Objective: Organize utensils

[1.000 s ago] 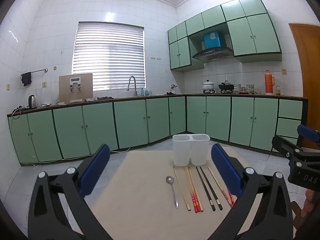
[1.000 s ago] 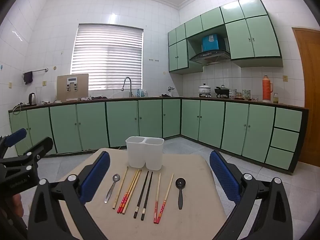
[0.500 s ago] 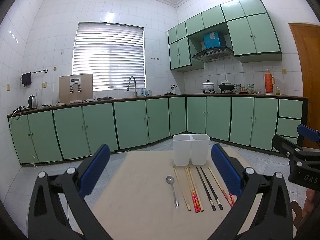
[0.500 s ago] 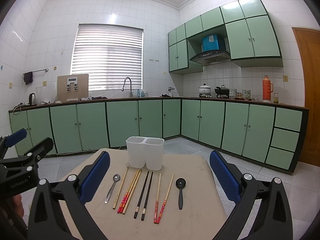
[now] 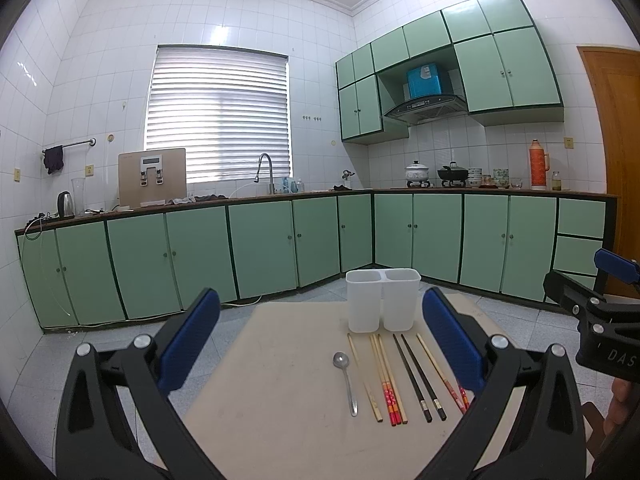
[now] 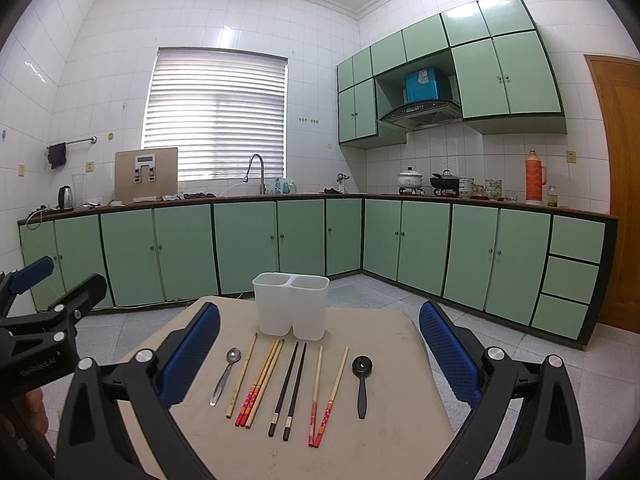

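Note:
A white two-compartment utensil holder (image 6: 291,306) stands at the far side of a small beige table (image 6: 384,432); it also shows in the left wrist view (image 5: 383,299). In front of it lie a metal spoon (image 6: 226,374), several pairs of chopsticks, among them a black pair (image 6: 289,388) and a red-tipped pair (image 6: 326,396), and a black spoon (image 6: 361,384). My right gripper (image 6: 320,354) is open and empty above the near table edge. My left gripper (image 5: 320,342) is open and empty, left of the utensils. The metal spoon (image 5: 346,380) and black chopsticks (image 5: 418,376) show there too.
Green base cabinets (image 6: 240,244) run along the back and right walls beyond a tiled floor (image 6: 384,292). A wooden door (image 6: 618,184) is at the right. The counter carries a kettle (image 6: 65,197), a sink tap (image 6: 256,172), pots (image 6: 410,179) and a thermos (image 6: 534,176).

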`<state>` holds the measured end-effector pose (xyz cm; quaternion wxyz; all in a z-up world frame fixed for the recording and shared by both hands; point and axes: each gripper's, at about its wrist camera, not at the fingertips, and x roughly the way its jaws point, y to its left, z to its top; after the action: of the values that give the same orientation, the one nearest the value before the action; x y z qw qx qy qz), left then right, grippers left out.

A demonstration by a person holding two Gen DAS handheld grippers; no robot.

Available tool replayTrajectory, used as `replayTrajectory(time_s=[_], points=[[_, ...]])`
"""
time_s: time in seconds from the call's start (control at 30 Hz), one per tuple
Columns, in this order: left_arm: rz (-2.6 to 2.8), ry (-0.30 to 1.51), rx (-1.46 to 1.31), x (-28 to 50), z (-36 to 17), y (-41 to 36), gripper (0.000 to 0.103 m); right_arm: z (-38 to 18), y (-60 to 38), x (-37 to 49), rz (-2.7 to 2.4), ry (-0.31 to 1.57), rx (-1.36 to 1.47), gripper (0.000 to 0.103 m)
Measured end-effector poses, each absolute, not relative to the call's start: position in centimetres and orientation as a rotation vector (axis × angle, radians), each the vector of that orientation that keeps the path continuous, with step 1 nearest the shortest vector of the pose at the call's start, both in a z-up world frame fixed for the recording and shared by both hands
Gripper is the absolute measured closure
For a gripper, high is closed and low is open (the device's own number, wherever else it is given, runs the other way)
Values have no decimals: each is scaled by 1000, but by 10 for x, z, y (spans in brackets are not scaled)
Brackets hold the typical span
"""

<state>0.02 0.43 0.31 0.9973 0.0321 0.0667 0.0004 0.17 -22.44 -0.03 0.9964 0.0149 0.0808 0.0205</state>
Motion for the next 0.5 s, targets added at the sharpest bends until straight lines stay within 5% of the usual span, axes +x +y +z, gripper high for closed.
replayTrajectory(time_s=[0.5], points=[[2, 131, 63, -1, 4, 4, 5, -1, -226, 2, 42, 160, 33, 6]])
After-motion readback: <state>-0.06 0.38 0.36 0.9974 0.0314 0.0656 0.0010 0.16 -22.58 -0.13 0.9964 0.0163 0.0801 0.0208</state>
